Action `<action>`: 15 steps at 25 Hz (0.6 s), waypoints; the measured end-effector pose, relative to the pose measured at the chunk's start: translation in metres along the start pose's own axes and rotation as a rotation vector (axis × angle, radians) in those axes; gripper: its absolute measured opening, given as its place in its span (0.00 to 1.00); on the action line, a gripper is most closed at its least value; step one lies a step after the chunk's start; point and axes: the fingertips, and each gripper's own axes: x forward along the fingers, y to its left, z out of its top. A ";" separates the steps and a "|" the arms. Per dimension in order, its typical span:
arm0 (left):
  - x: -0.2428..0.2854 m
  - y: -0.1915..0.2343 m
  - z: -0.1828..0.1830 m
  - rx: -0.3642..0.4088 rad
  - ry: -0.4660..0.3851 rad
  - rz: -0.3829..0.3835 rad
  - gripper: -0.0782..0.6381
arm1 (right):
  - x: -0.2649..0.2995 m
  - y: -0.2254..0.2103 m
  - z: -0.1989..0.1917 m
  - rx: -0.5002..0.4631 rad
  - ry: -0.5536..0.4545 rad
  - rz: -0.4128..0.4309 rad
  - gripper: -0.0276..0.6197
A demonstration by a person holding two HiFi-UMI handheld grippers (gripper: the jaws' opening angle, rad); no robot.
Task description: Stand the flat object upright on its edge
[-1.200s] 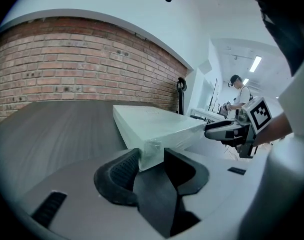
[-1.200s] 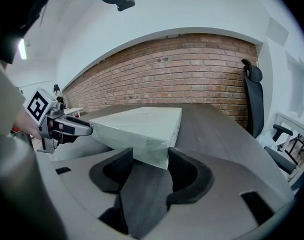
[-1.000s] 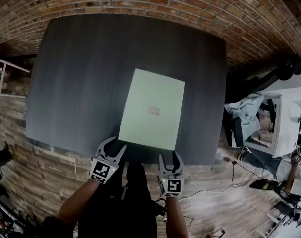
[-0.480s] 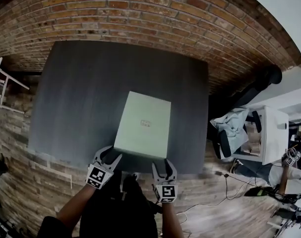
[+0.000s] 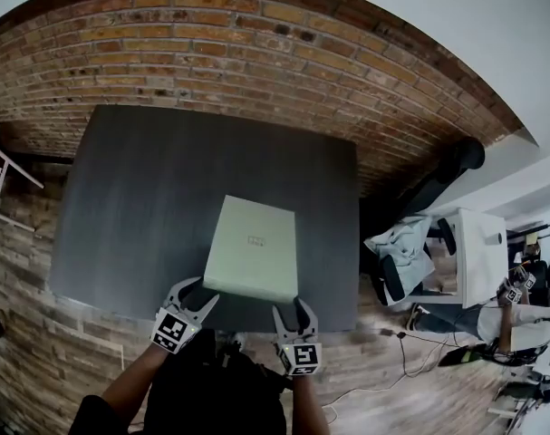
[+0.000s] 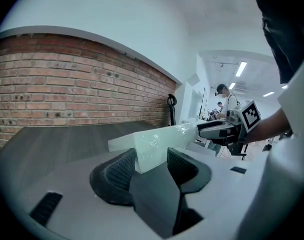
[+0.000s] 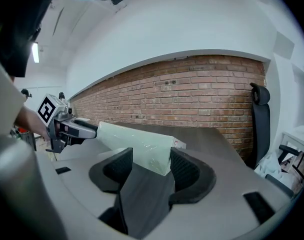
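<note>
A flat pale green box (image 5: 252, 247) lies tilted on the dark table (image 5: 139, 188), its near edge raised and its far edge down. My left gripper (image 5: 196, 293) is at the near left corner and my right gripper (image 5: 290, 308) at the near right corner. In the left gripper view the box (image 6: 162, 138) fills the gap of the left gripper (image 6: 150, 161), whose jaws are opening. In the right gripper view the box (image 7: 136, 140) sits between the pads of the right gripper (image 7: 152, 163), which stays shut on it.
A brick wall (image 5: 211, 53) runs behind the table. To the right stand an office chair (image 5: 397, 261) and a white desk (image 5: 481, 252), with cables on the wood floor (image 5: 383, 370). People are in the far room (image 6: 224, 101).
The box's near edge has risen, so the box looks shorter in the head view. Both grippers have stayed at its near corners and moved with it.
</note>
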 end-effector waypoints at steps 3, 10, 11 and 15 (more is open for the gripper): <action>-0.003 0.005 0.014 0.015 -0.023 -0.020 0.38 | 0.003 0.002 0.015 -0.006 -0.017 -0.004 0.40; -0.007 0.014 0.044 0.072 -0.071 -0.080 0.39 | 0.009 0.000 0.045 -0.033 -0.052 -0.049 0.41; -0.008 0.015 0.050 0.073 -0.081 -0.091 0.39 | 0.010 0.000 0.050 -0.038 -0.059 -0.055 0.42; -0.007 0.021 0.063 0.094 -0.113 -0.125 0.40 | 0.018 -0.003 0.063 -0.066 -0.087 -0.069 0.44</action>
